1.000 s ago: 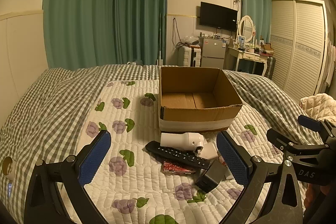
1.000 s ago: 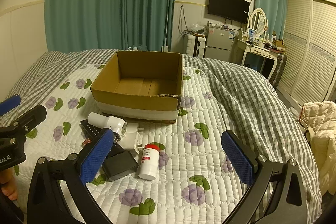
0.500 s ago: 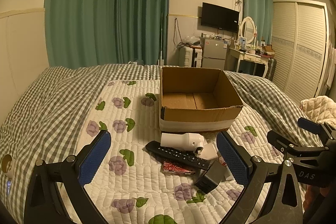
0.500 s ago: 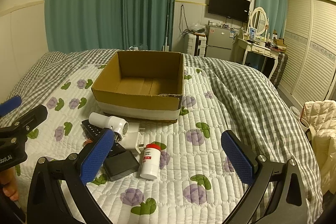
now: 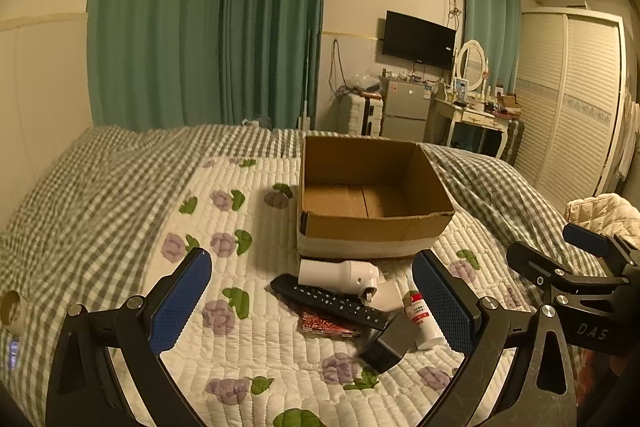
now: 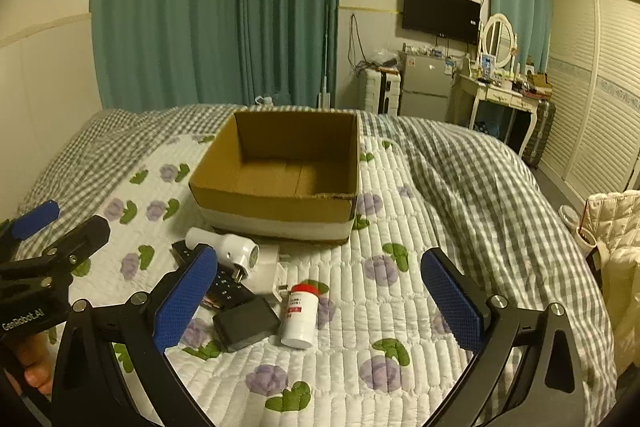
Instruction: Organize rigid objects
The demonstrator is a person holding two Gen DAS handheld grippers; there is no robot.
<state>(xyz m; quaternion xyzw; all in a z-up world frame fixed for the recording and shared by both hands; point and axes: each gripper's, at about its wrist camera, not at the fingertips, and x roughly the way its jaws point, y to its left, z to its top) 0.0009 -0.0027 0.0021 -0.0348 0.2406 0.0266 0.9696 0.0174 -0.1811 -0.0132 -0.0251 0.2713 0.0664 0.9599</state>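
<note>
An empty cardboard box [image 5: 372, 227] [image 6: 276, 203] stands on the quilted bed. In front of it lies a heap: a white cylinder device [image 5: 340, 271] [image 6: 224, 247], a black remote [image 5: 332, 301], a white plug adapter [image 6: 266, 273], a white bottle with a red cap [image 6: 301, 315] [image 5: 420, 317], a black box [image 6: 245, 323] [image 5: 386, 343] and a small red packet [image 5: 326, 325]. My left gripper [image 5: 312, 307] is open above the heap. My right gripper [image 6: 318, 307] is open, over the bottle.
The bed has a flowered white quilt [image 6: 400, 307] and a grey checked blanket [image 6: 480, 179]. Green curtains [image 5: 208, 27], a TV, a small fridge, a dressing table [image 6: 500, 95] and a louvred wardrobe stand beyond. A cream padded garment [image 6: 612, 227] lies at right.
Both views have shifted slightly; the grippers have edged a little closer to the heap. Nothing was taken hold of or moved.
</note>
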